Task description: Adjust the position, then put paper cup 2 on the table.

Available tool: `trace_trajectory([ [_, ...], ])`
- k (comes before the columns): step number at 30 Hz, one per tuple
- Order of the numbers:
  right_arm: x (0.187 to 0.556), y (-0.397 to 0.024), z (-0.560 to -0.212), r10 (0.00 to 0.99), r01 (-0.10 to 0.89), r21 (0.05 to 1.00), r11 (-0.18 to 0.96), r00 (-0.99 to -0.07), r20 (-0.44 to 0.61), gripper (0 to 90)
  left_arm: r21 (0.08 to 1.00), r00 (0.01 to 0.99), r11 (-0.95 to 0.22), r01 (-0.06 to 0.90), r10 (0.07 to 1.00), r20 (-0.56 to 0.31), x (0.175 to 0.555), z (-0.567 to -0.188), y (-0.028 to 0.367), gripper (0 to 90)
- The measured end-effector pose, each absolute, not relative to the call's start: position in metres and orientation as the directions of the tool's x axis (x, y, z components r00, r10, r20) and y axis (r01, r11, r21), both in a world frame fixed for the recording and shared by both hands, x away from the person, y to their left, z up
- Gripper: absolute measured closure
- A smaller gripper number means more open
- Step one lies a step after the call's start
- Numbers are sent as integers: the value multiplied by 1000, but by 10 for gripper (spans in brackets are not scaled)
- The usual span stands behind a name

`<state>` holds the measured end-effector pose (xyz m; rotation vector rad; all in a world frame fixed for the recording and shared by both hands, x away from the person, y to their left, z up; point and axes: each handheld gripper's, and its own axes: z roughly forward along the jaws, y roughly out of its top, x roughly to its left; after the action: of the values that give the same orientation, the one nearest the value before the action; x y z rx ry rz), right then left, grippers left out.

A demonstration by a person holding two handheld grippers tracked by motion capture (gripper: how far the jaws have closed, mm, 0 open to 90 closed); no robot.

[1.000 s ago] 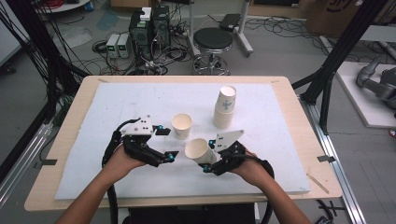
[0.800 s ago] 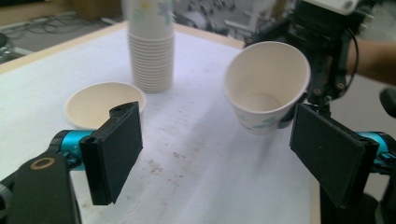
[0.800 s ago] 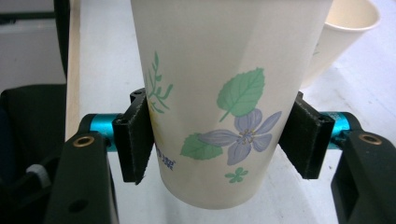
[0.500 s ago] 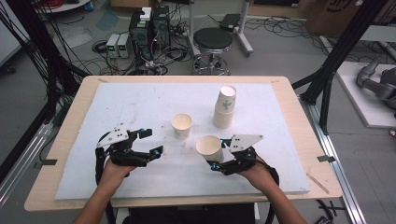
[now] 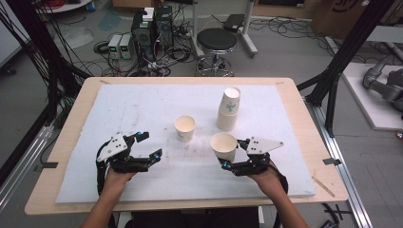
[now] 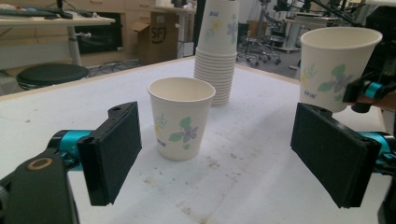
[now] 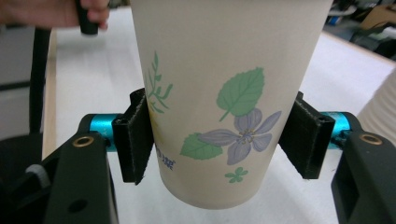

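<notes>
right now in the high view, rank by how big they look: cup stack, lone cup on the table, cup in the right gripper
1. cup stack, tallest.
2. held cup and lone cup look alike; the held one is nearer the camera, so no ranking.

— Inspector: What lettering do you have in front of you?

— Operator's checker: You have one legible mark: "SFI" printed on the side of the cardboard box (image 6: 161, 37) standing on the floor beyond the table, in the left gripper view.

— Inspector: And the paper cups?

— Checker: Your held cup (image 7: 224, 98) carries small blue print low beside the flower, too blurred to read.
</notes>
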<state>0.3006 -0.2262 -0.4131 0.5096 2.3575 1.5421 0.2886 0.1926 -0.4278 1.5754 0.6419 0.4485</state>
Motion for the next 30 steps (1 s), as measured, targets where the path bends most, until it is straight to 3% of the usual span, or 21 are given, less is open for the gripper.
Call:
trace_trajectory([
  [13, 300, -242, -413, 510, 130, 954, 269, -859, -26, 343, 987, 727, 26, 158, 673, -134, 286, -437, 204, 159],
  [30, 304, -239, -415, 519, 130, 959, 252, -855, -20, 341, 986, 722, 31, 166, 677, -143, 285, -439, 207, 162],
])
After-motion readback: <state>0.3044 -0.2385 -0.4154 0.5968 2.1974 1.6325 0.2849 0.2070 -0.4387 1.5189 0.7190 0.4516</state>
